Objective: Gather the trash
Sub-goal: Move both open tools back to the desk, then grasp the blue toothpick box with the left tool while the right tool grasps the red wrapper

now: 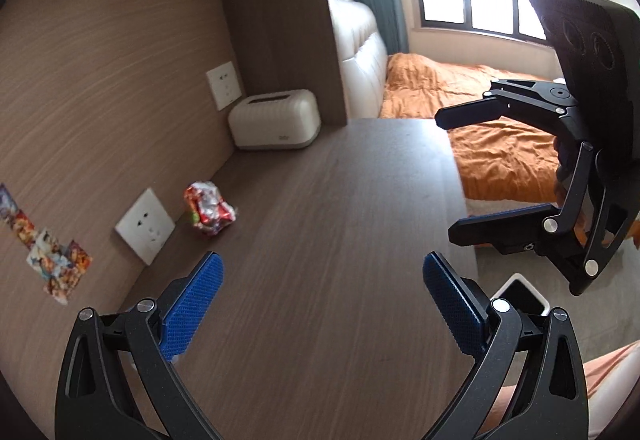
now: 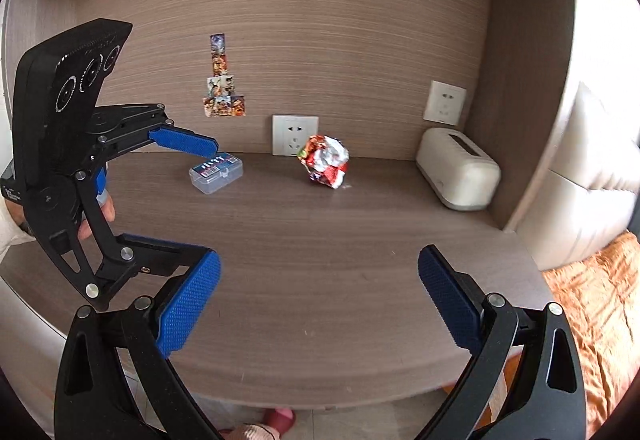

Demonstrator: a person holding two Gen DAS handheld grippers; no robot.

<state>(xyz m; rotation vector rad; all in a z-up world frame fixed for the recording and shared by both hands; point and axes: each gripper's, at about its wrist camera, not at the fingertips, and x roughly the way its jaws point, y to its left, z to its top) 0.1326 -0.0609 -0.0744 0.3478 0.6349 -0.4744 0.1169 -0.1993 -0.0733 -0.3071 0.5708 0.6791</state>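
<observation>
The crumpled red-and-silver foil wrapper [image 2: 324, 161] was observed at centre frame on the brown wooden desk [image 2: 340, 260], near the white wall socket [image 2: 295, 134], while the left gripper [image 1: 320, 304] and right gripper [image 2: 320, 300] were held wide apart, empty.

A wood-grain desk [image 2: 340, 280] fills mid-frame, carrying a crumpled foil wrapper [image 2: 325, 161] at centre by the back wall, a clear plastic box [image 2: 216, 172] left of it, and a white tissue box [image 2: 458, 173] at right.
</observation>
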